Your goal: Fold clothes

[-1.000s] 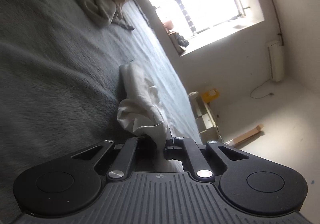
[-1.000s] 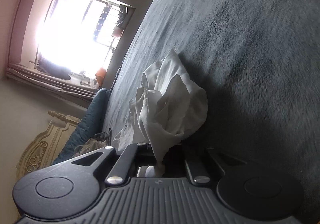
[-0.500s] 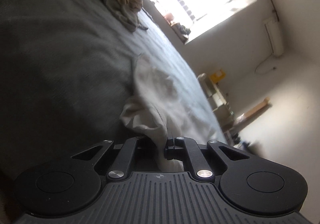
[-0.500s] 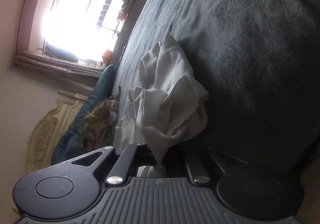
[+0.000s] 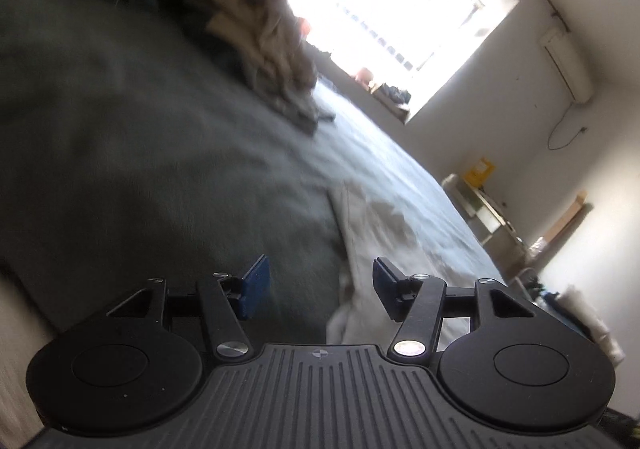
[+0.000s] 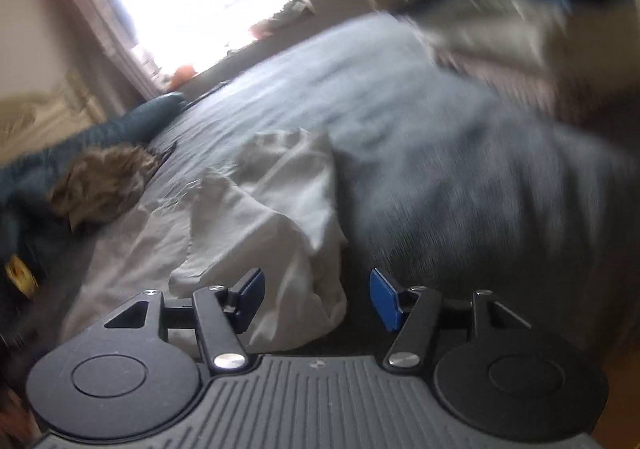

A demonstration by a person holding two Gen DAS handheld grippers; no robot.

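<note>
Both jaws gape wide: the left hand-held gripper [image 5: 320,291] and right hand-held gripper [image 6: 316,299] grip nothing. Just ahead, the crumpled white cotton garment [image 6: 280,221] lies on the grey fleece-covered bed [image 5: 140,153]; farther off, a blurred tan clothes heap [image 5: 264,33].

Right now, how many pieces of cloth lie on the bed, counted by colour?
White garment: 1, lying crumpled in front of the open right tongs and the open left tongs.
Brownish heap: 1; its number of pieces cannot be told.
Total: 2
</note>
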